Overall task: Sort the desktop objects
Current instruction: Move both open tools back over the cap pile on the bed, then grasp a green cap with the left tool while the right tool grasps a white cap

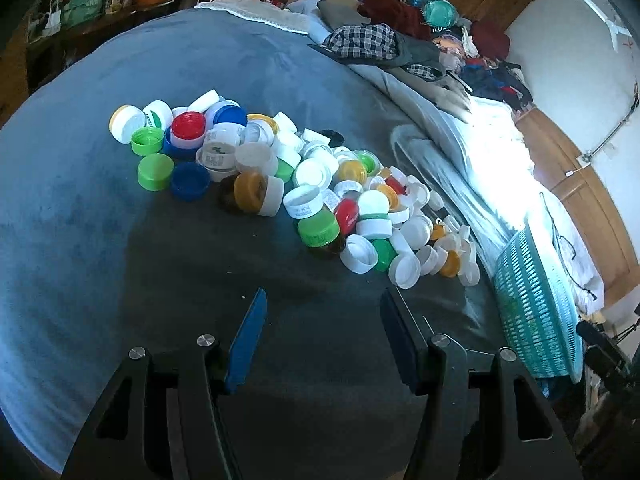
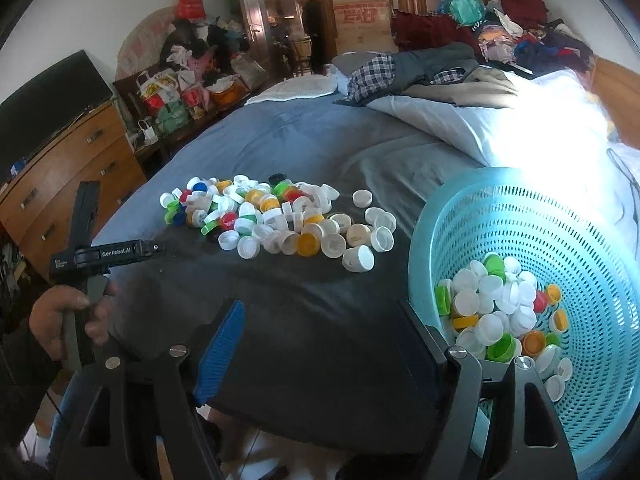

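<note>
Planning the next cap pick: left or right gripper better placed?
Probably left. The left gripper hangs open just short of the cap pile. The right gripper, also open and empty, sits farther from the pile, beside the basket.

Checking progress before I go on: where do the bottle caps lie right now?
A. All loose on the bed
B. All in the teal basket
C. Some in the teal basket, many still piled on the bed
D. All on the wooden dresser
C: the right wrist view shows caps already in the teal basket, while a large pile of caps still lies on the dark bed cover; both grippers are open and empty.
</note>
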`<act>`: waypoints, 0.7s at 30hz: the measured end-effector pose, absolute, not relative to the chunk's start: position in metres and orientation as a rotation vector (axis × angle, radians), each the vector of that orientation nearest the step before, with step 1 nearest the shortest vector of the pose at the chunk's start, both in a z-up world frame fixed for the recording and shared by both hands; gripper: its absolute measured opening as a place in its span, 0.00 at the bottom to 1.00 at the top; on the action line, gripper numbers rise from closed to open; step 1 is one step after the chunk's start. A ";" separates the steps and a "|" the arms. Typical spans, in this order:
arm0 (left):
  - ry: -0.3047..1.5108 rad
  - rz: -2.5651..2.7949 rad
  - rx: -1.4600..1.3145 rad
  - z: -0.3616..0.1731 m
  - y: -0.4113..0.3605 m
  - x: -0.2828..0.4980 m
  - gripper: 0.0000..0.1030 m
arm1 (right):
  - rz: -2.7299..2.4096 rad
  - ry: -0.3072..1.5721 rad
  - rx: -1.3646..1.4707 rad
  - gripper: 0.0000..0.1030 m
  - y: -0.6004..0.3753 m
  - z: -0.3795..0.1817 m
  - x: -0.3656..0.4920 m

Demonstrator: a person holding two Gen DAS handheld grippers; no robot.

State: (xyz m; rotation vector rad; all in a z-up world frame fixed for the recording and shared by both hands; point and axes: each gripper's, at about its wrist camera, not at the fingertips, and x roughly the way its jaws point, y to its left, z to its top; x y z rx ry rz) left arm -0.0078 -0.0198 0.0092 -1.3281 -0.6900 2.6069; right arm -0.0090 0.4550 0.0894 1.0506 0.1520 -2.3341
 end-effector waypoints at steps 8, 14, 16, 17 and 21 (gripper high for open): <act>-0.658 2.552 -1.364 -0.001 -0.011 -0.025 0.52 | -2.312 0.200 1.054 0.81 0.444 0.083 -0.006; -0.610 2.568 -1.372 -0.003 -0.007 -0.044 0.52 | -2.302 0.203 1.084 0.81 0.443 0.072 -0.010; -0.627 2.560 -1.369 -0.003 -0.007 -0.053 0.52 | -2.297 0.196 1.094 0.81 0.441 0.069 -0.013; -0.630 2.556 -1.368 -0.004 -0.006 -0.057 0.52 | -2.295 0.199 1.095 0.81 0.440 0.068 -0.015; -0.652 2.561 -1.370 -0.006 -0.005 -0.075 0.52 | -2.291 0.208 1.099 0.81 0.436 0.066 -0.020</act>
